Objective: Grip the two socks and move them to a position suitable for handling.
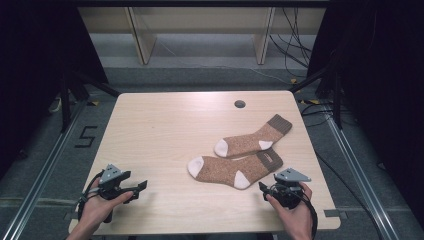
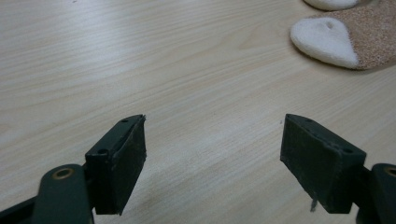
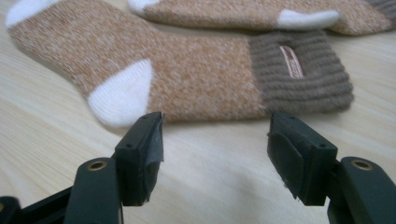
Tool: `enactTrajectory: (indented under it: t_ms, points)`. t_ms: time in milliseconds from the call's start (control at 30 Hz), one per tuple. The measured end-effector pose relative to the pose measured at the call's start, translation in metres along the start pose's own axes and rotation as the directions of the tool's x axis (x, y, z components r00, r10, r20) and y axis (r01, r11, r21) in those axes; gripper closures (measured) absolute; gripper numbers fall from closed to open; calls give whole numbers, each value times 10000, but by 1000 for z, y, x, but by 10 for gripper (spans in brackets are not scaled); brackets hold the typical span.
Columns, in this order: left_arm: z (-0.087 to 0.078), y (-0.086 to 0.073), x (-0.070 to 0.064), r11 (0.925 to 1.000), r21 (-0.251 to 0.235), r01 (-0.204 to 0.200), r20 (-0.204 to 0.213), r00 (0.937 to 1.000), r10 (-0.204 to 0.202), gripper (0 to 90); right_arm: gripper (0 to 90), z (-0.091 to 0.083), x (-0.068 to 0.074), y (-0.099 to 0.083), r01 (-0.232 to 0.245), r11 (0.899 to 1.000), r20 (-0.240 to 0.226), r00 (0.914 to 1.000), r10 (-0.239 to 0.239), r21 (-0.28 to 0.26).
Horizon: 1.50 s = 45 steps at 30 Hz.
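Nearest the person, both grippers sat low over the front edge of the table (image 1: 150,125). The left gripper (image 1: 137,189) hovered over bare wood at the front left, its jaws spread wide and empty, well apart from the socks. The right gripper (image 1: 265,189) was at the front right, jaws likewise wide and holding nothing, just short of the near sock (image 1: 235,170); in the right gripper view that sock's white heel (image 3: 122,95) and ribbed brown cuff (image 3: 299,70) lay just beyond the open jaws. Behind it, the far sock (image 1: 255,137) lay flat, angled toward the table's back right, its toe close beside the near sock. By the look of it, the work on the socks had barely begun: neither was gripped, lifted or folded, and pairing them was all left to do.
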<state>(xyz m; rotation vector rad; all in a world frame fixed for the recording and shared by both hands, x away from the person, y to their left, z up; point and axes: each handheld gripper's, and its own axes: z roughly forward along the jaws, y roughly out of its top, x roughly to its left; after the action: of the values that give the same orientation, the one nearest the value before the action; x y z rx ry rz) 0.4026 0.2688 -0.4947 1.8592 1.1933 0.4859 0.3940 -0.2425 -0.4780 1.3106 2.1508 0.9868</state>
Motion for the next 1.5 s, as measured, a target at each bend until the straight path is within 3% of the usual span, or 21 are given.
enactTrajectory:
  t_ms: [67, 100, 167, 200, 300, 333, 400, 433, 567, 700, 800, 833, 933, 967, 1067, 1167, 1333, 1367, 1400, 1500]
  points:
    - [1, 2, 0, 10000, -60, 21, -147, 9999, -22, 224, 377, 2, 1, 4, 264, 9996, -63, 9996, -265, -110]
    - [1, 2, 0, 10000, -60, 21, -147, 9999, -22, 226, 378, 3, 3, 9, 146, 9999, -289, 9995, -148, -68]
    - [2, 3, 0, 9998, -153, 151, -167, 9997, -154, 229, 386, 4, 5, 13, 142, 9998, -311, 9994, -146, -128]
    - [3, 3, -1, 9997, -137, 210, -190, 9996, -213, 230, 389, 8, 8, 25, 310, 9992, -361, 9988, -319, -246]
    - [3, 2, -1, 9998, -107, 156, -170, 9997, -158, 232, 373, 11, 10, 35, 332, 9991, -409, 9986, -343, -276]
    - [3, 1, -1, 9999, -29, 128, -160, 9998, -128, 232, 354, 17, 11, 48, 517, 9986, -522, 9973, -521, -89]
    - [2, 0, 0, 9998, -119, 167, -74, 9998, -168, 232, 352, 21, 12, 54, 365, 9993, -752, 9965, -372, -107]
    - [-1, -1, 0, 9997, -178, 163, -63, 9998, -164, 233, 351, 28, 15, 63, 12, 9997, -640, 9980, 3, 233]
    - [-3, -2, 1, 9991, -357, 208, -8, 9998, -208, 232, 347, 44, 21, 73, -107, 9972, -555, 9984, 148, 741]
    - [-5, -1, -2, 9990, -436, 117, -2, 9999, -117, 229, 348, 49, 23, 75, -87, 9960, -675, 9976, 147, 891]
    - [-2, 5, -10, 9980, -611, -157, 252, 9995, 173, 224, 349, 48, 20, 74, -229, 9964, -681, 9973, 285, 810]
    - [0, 10, -14, 9965, -770, -330, 449, 9983, 365, 222, 350, 50, 15, 72, -178, 9943, -694, 9973, 252, 1053]
    - [-2, 12, -15, 9941, -978, -477, 349, 9981, 513, 224, 343, 56, 16, 70, -205, 9895, -830, 9960, 327, 1429]
    - [-3, 11, -15, 9950, -892, -439, 187, 9988, 458, 227, 341, 61, 18, 68, -104, 9878, -884, 9958, 244, 1552]
    - [-1, 8, -12, 9957, -863, -321, 234, 9991, 343, 231, 341, 73, 21, 63, 264, 9755, -783, 9969, -94, 2184]
    - [-1, 6, -12, 9972, -700, -272, 211, 9994, 288, 231, 345, 77, 24, 61, 175, 9713, -703, 9975, -8, 2374]
    - [0, 5, -14, 9967, -712, -384, 399, 9984, 413, 232, 524, 79, 29, 59, 648, 9695, -371, 9976, -577, 2363]
    - [-1, 5, -15, 9974, -606, -394, 367, 9985, 417, 232, 595, 79, 28, 59, 726, 9700, -457, 9969, -637, 2321]
    - [0, 5, -15, 9974, -618, -366, 431, 9983, 394, 232, 702, 77, 30, 60, 526, 9684, -559, 9976, -401, 2438]
    - [0, 5, -15, 9977, -584, -335, 369, 9987, 357, 233, 749, 78, 29, 61, 579, 9676, -718, 9966, -414, 2456]
